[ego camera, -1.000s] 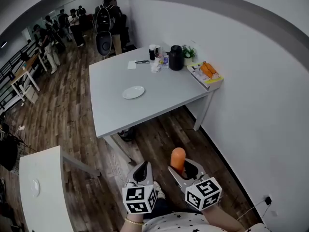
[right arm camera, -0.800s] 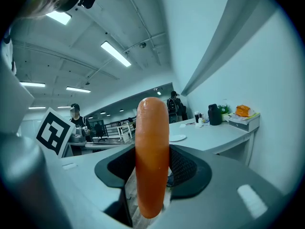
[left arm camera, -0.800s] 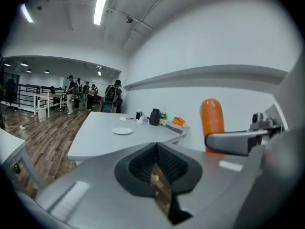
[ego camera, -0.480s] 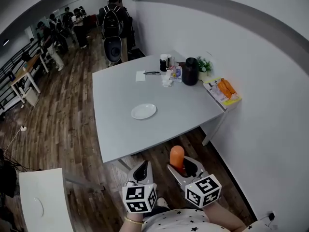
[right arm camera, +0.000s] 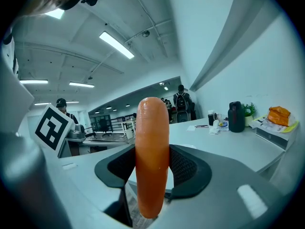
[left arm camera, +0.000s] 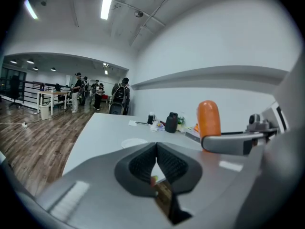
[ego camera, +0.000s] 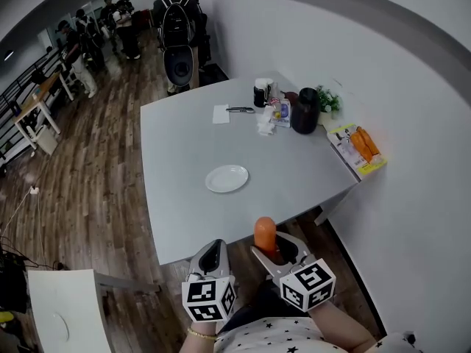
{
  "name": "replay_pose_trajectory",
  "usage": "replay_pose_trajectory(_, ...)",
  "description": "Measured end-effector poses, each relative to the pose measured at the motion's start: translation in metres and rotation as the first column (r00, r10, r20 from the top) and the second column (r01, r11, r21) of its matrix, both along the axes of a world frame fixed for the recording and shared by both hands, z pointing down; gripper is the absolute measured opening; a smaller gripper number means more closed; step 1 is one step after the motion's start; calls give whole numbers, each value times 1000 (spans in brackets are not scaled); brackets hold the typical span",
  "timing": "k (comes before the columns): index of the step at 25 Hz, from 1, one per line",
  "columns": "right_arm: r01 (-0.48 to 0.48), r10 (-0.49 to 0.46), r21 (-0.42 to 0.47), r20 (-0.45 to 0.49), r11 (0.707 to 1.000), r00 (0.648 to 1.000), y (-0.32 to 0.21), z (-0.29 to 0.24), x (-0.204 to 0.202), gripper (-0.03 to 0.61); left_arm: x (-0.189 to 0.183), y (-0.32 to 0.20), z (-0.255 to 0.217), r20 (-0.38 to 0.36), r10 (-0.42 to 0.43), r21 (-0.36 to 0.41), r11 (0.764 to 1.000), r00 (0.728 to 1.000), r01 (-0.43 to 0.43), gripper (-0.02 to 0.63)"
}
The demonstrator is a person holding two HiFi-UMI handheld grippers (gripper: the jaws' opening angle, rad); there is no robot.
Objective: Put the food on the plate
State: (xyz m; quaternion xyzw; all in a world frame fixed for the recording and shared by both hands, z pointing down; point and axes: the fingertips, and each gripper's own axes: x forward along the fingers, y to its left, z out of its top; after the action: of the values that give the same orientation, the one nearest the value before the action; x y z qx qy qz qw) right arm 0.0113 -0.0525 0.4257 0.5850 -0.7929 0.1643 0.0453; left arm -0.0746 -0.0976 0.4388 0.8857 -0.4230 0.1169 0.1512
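An orange sausage [right arm camera: 152,156] stands upright between the pads of my right gripper [ego camera: 274,250], which is shut on it; the sausage [ego camera: 265,235] also shows in the head view and, in the left gripper view, as the sausage [left arm camera: 208,119] at the right. My left gripper [ego camera: 213,254] is shut with nothing in it, its pads touching [left arm camera: 155,162]. Both grippers hang just short of the near edge of the grey table [ego camera: 294,175]. A small white plate [ego camera: 227,178] lies near the table's middle, a little ahead and left of the sausage.
At the table's far side stand a black jug [ego camera: 305,111], a dark cup [ego camera: 261,94], a small plant [ego camera: 327,99], papers and a pen [ego camera: 240,109]. A tray with orange packets [ego camera: 358,148] sits at the right edge. A white wall runs along the right. People stand far back.
The view has moved toward the table: its near edge and the plate are closer to both grippers. The sausage stays held the same way in the right gripper.
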Motion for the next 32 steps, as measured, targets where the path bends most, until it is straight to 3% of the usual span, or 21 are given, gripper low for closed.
replay_pose_trajectory(5,45,-44,-26,8,999,999,-54,16,19,215,6,-48,13,11,-63,-12,998,998,63,8)
replay_pose_trajectory(13,199,-202,-67,-50,978,978,-155,28,50,215,24,-134,19,-6,-185,-1,983,983,185,8)
replay_pose_trajectory(17,300,-311,-105,-100,948,945,-192,40,57,216,32,-163,24,-6,-231,-9,973,973,231,8)
replay_pose_trajectory(21,400,-429,-181,-172,899,887,-227,59,64,215,40,-182,32,9,-251,-14,968,968,251,8)
replay_pose_trajectory(23,456,-504,-229,-245,860,828,-246,73,67,215,41,-188,37,15,-264,-23,964,964,264,8)
replay_pose_trajectory(25,518,-590,-286,-337,806,734,-265,90,67,215,41,-194,41,19,-283,-33,959,959,283,8)
replay_pose_trajectory(28,591,-731,-431,-431,682,529,-287,123,60,215,40,-201,45,28,-313,-45,948,949,314,8)
replay_pose_trajectory(30,605,-810,-542,-445,583,382,-295,146,54,215,39,-204,46,31,-334,-51,941,942,335,8)
replay_pose_trajectory(32,597,-858,-625,-443,503,260,-301,165,48,215,40,-207,47,34,-349,-57,935,937,350,8)
